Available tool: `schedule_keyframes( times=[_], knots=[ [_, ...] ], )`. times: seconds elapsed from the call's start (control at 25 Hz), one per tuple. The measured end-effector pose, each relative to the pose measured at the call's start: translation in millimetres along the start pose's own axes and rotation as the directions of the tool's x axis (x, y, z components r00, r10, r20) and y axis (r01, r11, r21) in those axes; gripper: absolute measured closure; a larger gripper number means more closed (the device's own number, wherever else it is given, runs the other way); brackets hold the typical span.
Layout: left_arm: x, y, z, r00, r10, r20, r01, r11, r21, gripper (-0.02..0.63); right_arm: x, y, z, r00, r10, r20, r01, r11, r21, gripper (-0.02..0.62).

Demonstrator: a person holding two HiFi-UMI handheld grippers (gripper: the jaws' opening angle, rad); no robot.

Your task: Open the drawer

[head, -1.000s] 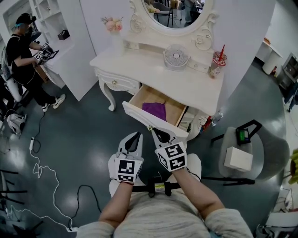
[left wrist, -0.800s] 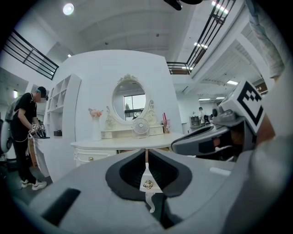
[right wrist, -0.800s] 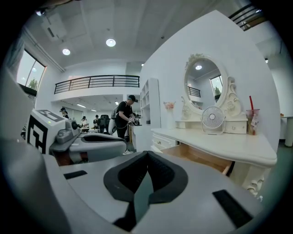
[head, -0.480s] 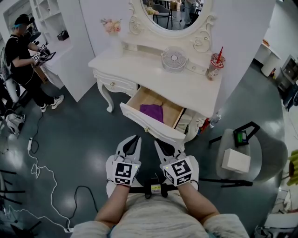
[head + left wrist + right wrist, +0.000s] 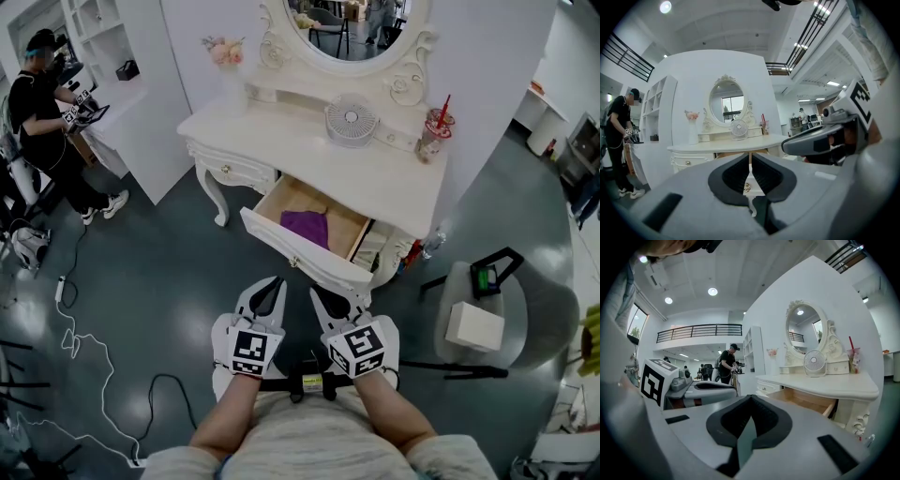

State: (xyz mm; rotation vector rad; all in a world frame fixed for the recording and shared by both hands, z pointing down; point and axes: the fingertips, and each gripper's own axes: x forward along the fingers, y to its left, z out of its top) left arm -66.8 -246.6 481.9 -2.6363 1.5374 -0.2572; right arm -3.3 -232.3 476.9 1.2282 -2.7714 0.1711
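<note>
The white dressing table's middle drawer [image 5: 302, 251] stands pulled out, with a purple cloth [image 5: 307, 226] lying inside it. Its small knob [image 5: 294, 262] faces me. Both grippers hang side by side below the drawer front, clear of it. The left gripper [image 5: 273, 284] is shut and holds nothing. Just to its right, the right gripper [image 5: 317, 294] is also shut and empty. In the left gripper view the knob [image 5: 746, 188] shows through the slit of the left gripper [image 5: 750, 157]. The right gripper view has the open drawer [image 5: 806, 401] to the right of the right gripper [image 5: 751, 399].
On the dressing table top [image 5: 281, 131] stand a small fan [image 5: 352, 119], a cup with a red straw [image 5: 432, 136] and a vase of flowers [image 5: 225, 52]. A grey chair [image 5: 525, 309] with a white box [image 5: 473, 326] is at right. A person [image 5: 42, 103] stands far left; cables [image 5: 84, 347] lie on the floor.
Both grippers have drawn back from the drawer front toward me; the right one was at the drawer's edge a second ago. The drawer stays open.
</note>
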Motion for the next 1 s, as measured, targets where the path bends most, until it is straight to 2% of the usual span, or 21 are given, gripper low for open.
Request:
schedule_keyframes(
  times=[1.0],
  knots=[
    [0.6, -3.0, -4.4, 1.0, 0.003, -0.012, -0.003, 1.0, 0.01, 0.578, -0.9, -2.9, -7.4, 1.0, -0.007, -0.025, 0.008, 1.0, 0.011, 0.588]
  ],
)
